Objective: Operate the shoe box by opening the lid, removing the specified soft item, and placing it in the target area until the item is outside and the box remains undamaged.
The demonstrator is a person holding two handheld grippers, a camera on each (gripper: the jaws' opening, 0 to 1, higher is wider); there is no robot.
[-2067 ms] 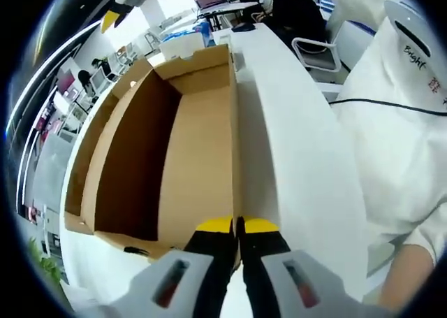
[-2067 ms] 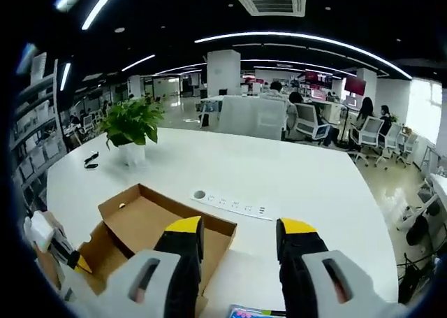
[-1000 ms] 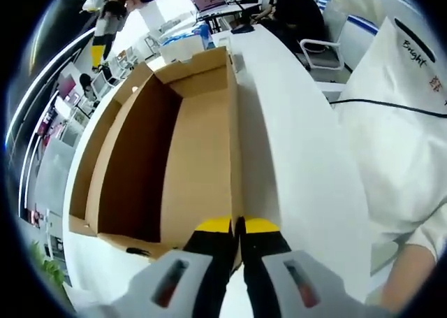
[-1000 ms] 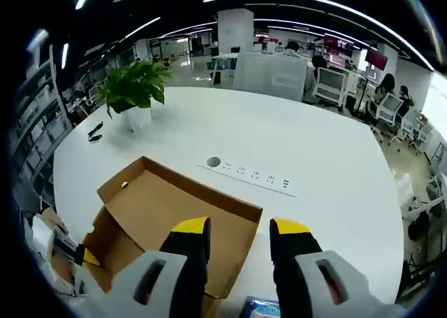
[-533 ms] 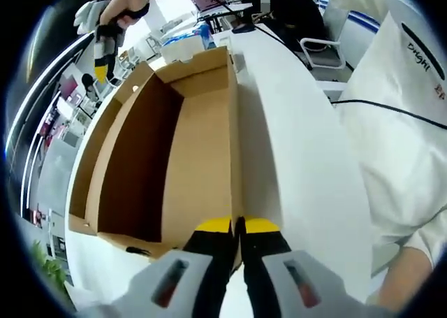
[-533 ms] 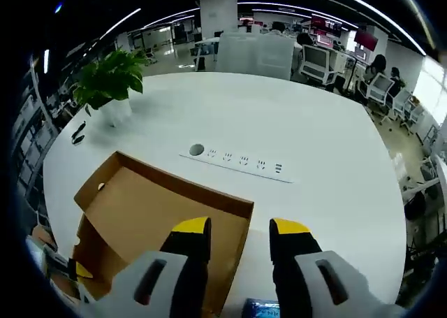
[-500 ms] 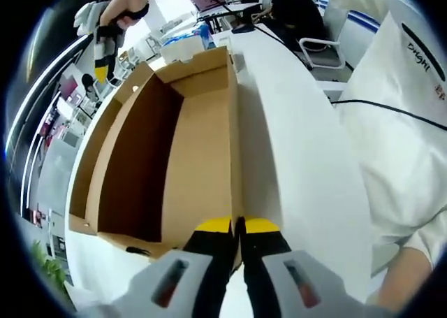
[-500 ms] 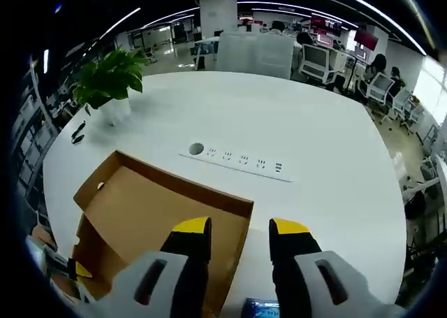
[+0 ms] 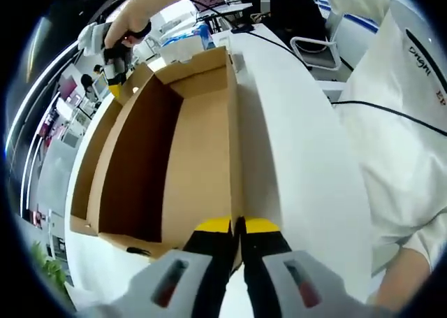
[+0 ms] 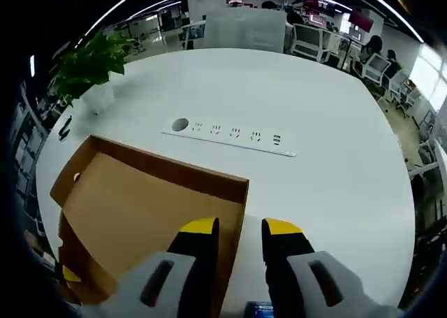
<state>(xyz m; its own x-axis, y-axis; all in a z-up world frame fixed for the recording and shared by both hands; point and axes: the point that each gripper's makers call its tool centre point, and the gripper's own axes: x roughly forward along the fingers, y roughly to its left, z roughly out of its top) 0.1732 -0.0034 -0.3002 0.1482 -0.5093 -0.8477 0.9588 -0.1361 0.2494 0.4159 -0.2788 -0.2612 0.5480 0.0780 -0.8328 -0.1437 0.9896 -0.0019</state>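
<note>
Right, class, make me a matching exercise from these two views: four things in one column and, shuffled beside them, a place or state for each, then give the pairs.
Things
1. left gripper
2. right gripper
3. potted plant
4. power strip

Places or states
A. set flat in the white table, beyond the box
B. shut on the cardboard box wall
C. open, above the box's edge
D. near the table's far edge

Pairs: 1-B, 2-C, 3-D, 4-A

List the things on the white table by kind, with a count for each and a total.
Cardboard box: 1
Power strip: 1
Potted plant: 1
Small dark item beside the plant: 1
Total: 4
</note>
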